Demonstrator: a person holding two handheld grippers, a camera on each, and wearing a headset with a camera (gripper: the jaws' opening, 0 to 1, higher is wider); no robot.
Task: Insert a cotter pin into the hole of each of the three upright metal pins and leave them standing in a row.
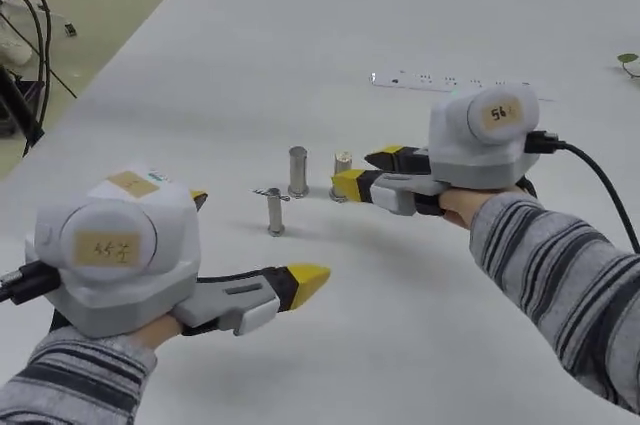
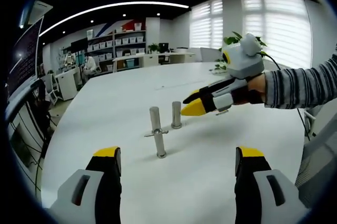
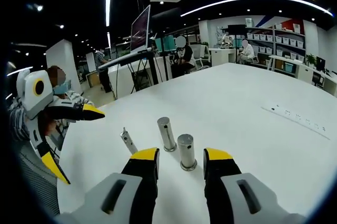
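Jaws on the left gripper are spread wide and hold nothing; in the left gripper view their yellow tips stand far apart at the bottom. Jaws on the right gripper are open too and hold nothing. Three metal pins stand up on the white desk. The front pin is the one nearest the person, and a thin cotter pin sticks out sideways near its top. Behind it stands the tall pin, and the two do not touch. Just beside the tall pin, on the right, is the short pin. The right gripper's yellow tips reach up to the short pin. In the right gripper view the short pin stands in the gap between the two jaws, and a little space shows on both sides of it. The left gripper is held low, near the front pin but apart from it. A white power strip lies far back on the desk.
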